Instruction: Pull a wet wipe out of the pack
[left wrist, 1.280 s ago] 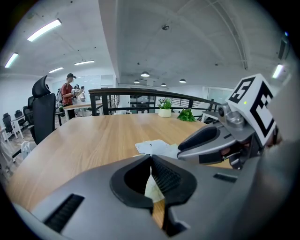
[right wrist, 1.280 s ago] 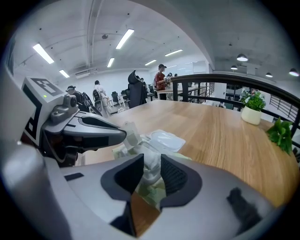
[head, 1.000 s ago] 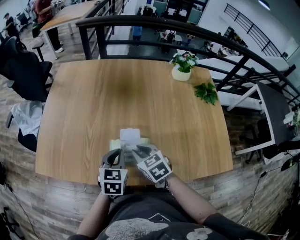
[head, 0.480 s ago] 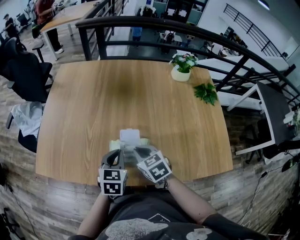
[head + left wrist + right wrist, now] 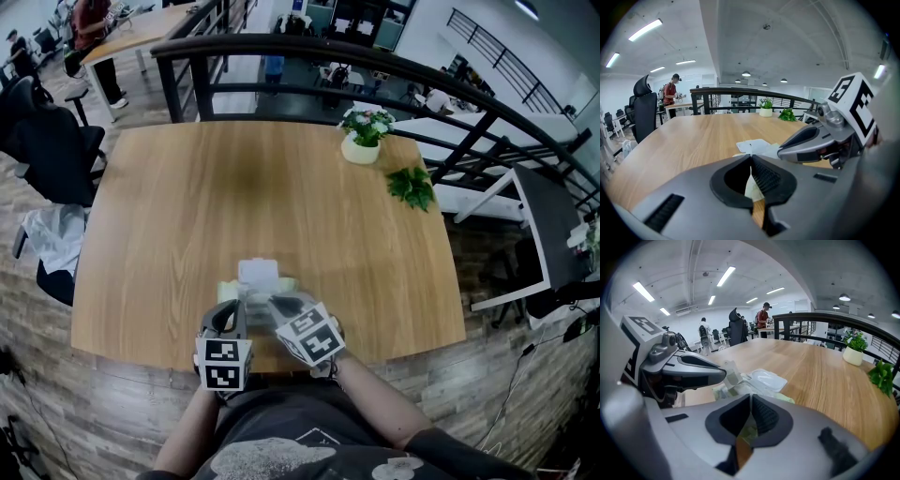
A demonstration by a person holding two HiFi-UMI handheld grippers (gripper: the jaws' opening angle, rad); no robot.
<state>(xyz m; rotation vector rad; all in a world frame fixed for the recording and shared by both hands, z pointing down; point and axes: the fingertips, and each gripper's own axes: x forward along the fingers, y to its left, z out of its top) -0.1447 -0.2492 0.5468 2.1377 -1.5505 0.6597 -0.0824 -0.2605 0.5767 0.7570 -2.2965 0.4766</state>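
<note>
1. Head view: the pack (image 5: pixel 284 283), lid (image 5: pixel 258 271) flipped open, lies near the counter's (image 5: pixel 187 206) front edge.
2. Right gripper view alone shows the left gripper (image 5: pixel 724 373) clenched on a pale fold of the pack.
3. Right gripper (image 5: pixel 751 397): fingers closed together.

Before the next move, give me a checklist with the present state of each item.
1. Lid of the pack open: ok.
2. Left claw shut on the wipe: ok.
3. Right claw holding the pack down: cannot tell; it is shut at the pack.
4. Table just beyond the pack free of things: ok.
5. Flower pot far from both claws: ok.
</note>
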